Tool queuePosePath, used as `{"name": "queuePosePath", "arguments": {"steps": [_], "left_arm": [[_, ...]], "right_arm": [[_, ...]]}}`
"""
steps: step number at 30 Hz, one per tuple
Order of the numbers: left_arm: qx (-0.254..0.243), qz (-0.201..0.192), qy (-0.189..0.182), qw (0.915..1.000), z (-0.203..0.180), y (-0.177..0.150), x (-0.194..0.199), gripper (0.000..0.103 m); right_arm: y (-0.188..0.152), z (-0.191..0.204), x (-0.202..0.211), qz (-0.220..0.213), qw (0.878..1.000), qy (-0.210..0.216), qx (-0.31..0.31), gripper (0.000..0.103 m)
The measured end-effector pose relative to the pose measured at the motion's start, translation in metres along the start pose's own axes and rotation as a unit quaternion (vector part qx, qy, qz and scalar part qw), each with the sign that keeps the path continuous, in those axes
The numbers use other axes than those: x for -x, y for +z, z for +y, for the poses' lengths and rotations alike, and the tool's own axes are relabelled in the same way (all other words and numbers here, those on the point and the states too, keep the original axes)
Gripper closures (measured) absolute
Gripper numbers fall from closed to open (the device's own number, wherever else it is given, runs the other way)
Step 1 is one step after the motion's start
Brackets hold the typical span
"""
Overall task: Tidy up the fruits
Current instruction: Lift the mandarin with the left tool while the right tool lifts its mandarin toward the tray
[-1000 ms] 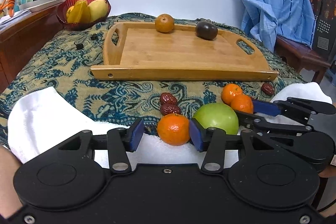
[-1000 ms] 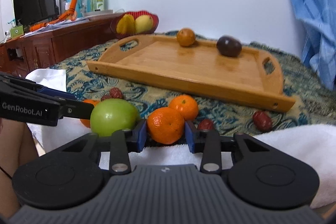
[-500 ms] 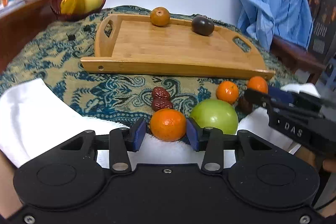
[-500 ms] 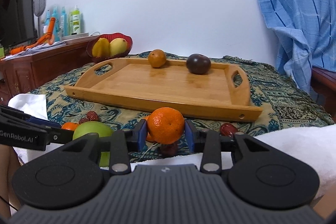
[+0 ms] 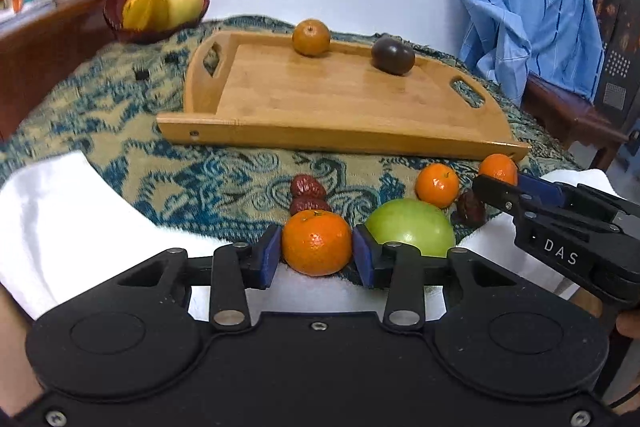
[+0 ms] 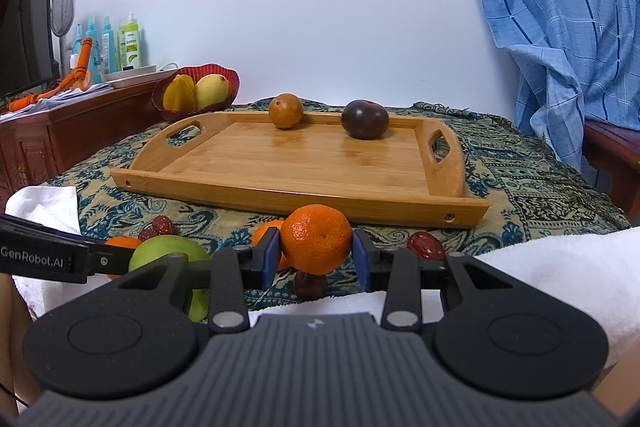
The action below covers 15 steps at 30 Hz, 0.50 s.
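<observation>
My left gripper (image 5: 316,253) is shut on a mandarin (image 5: 317,242) low over the cloth, beside a green apple (image 5: 410,227). My right gripper (image 6: 316,251) is shut on another mandarin (image 6: 316,239), lifted above the cloth; it also shows in the left wrist view (image 5: 498,169). A third mandarin (image 5: 437,185) and red dates (image 5: 307,185) lie on the cloth. The wooden tray (image 5: 320,107) ahead holds an orange fruit (image 5: 311,37) and a dark plum (image 5: 393,55) at its far edge.
A red bowl (image 5: 156,7) with yellow fruit stands at the back left by a wooden cabinet (image 6: 60,131). White towels (image 5: 60,215) lie on the near edge. A blue cloth (image 6: 568,27) hangs over a chair on the right.
My right gripper has lifted its mandarin off the cloth and moved toward the tray. My left gripper has closed onto its mandarin.
</observation>
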State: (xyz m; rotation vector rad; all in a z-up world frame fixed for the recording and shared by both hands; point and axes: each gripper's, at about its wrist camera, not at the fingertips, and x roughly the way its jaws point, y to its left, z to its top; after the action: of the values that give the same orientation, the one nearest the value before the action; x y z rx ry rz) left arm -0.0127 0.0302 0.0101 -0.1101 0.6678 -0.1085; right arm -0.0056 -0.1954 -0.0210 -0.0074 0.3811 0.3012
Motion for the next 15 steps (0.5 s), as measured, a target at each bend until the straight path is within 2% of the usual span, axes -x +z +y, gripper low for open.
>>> {"name": "queuePosePath", "arguments": {"steps": [6,15], "left_arm": [[-0.011,-0.018,0.011,0.9997,-0.004,0.01,0.007,0.066],[-0.018,-0.02,0.033,0.9991,-0.007,0.021,0.005,0.066]], "right_arm": [[0.001,-0.003,0.0,-0.002,1.0,-0.006,-0.008,0.06],[0.005,-0.006,0.0,-0.012,0.999,-0.015,-0.025,0.06]]}}
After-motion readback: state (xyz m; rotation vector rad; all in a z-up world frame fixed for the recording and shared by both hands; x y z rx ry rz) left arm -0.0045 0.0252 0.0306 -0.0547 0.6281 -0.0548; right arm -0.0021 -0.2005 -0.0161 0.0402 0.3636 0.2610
